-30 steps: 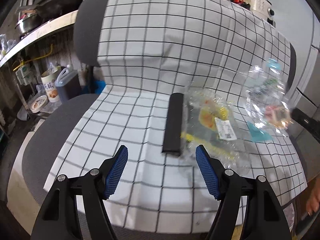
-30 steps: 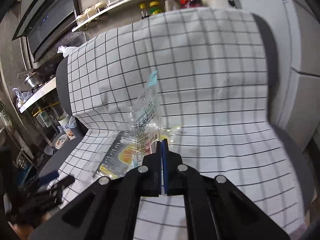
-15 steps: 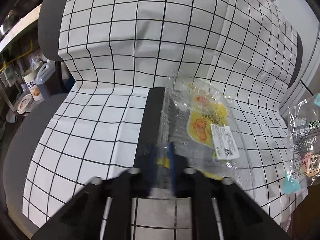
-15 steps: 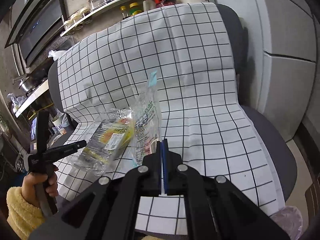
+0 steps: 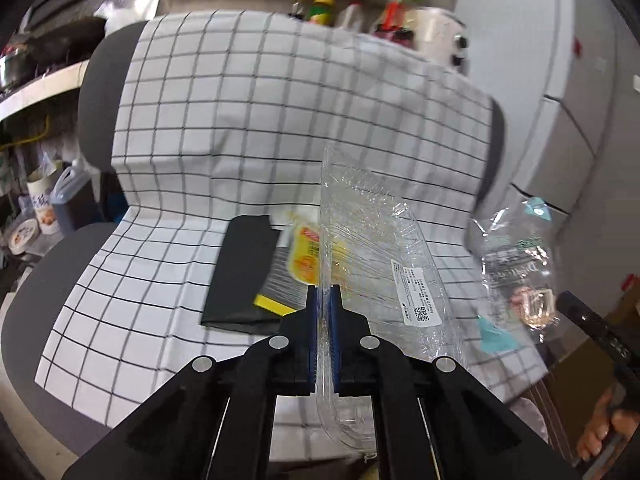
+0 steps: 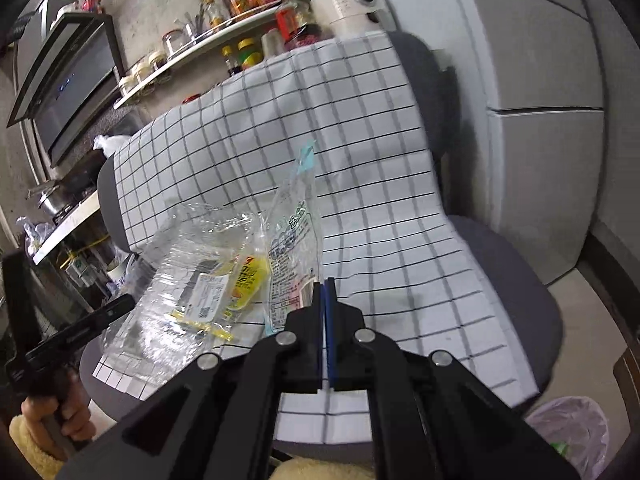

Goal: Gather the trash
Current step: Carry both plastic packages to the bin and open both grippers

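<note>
My left gripper [image 5: 323, 300] is shut on the rim of a clear plastic food tray [image 5: 376, 256] with a white label and holds it on edge above the seat. The tray also shows in the right wrist view [image 6: 192, 276]. My right gripper [image 6: 323, 292] is shut on a clear printed snack wrapper [image 6: 294, 240] with a light blue corner, held upright; it also shows at the right of the left wrist view [image 5: 516, 264]. A black flat pack [image 5: 244, 272] and a yellow-labelled pack [image 5: 306, 254] lie on the checked cloth [image 5: 248, 120] over the grey chair.
The grey chair seat [image 6: 516, 280] sticks out past the cloth. A bin with a pale plastic liner [image 6: 568, 436] stands on the floor at lower right. A grey fridge [image 6: 540, 120] is beside the chair. Shelves with bottles [image 6: 240, 16] run behind it.
My left gripper closed on the clear tray and lifted it off the seat, tipping it on edge. My right gripper stayed shut on the wrapper and drew back from the chair.
</note>
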Demonstrator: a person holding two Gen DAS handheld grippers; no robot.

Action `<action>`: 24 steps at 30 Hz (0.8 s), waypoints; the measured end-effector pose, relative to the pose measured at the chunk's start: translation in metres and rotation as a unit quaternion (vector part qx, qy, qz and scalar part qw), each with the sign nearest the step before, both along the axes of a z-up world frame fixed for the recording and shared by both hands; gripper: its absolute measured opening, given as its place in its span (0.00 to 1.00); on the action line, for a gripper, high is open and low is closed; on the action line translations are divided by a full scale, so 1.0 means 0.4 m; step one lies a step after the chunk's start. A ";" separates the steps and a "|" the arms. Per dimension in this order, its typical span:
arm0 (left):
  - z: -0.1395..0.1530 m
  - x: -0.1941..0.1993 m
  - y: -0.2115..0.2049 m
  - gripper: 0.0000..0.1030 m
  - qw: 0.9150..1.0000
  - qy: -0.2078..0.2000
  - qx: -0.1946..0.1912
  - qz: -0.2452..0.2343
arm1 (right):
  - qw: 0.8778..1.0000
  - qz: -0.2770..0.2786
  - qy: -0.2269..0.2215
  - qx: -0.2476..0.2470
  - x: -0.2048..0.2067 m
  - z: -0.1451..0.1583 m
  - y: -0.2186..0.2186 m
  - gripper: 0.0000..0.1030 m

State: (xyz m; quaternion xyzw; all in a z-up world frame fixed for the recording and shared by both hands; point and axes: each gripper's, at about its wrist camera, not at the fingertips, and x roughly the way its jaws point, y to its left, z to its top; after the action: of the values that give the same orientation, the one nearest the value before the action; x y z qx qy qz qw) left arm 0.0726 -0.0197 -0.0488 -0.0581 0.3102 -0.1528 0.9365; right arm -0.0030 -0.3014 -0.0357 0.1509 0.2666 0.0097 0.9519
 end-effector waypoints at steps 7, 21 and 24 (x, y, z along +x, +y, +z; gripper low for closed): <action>-0.026 -0.099 -0.146 0.05 0.997 -0.005 0.010 -0.071 | 0.998 -0.066 0.001 -0.009 -0.129 0.006 -0.117 0.01; -0.151 -0.269 -0.595 0.05 0.946 0.052 0.057 -0.314 | 0.969 -0.246 0.003 -0.024 -0.483 -0.014 -0.383 0.02; -0.186 -0.299 -0.678 0.05 0.930 0.071 0.069 -0.354 | 0.962 -0.273 0.004 -0.021 -0.531 -0.022 -0.428 0.02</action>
State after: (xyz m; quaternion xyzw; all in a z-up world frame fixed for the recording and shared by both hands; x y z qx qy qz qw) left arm -0.0469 -0.2909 -0.1230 0.1096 0.3857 -0.4483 0.7989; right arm -0.2152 -0.4726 -0.0447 0.1983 0.2189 -0.2562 0.9204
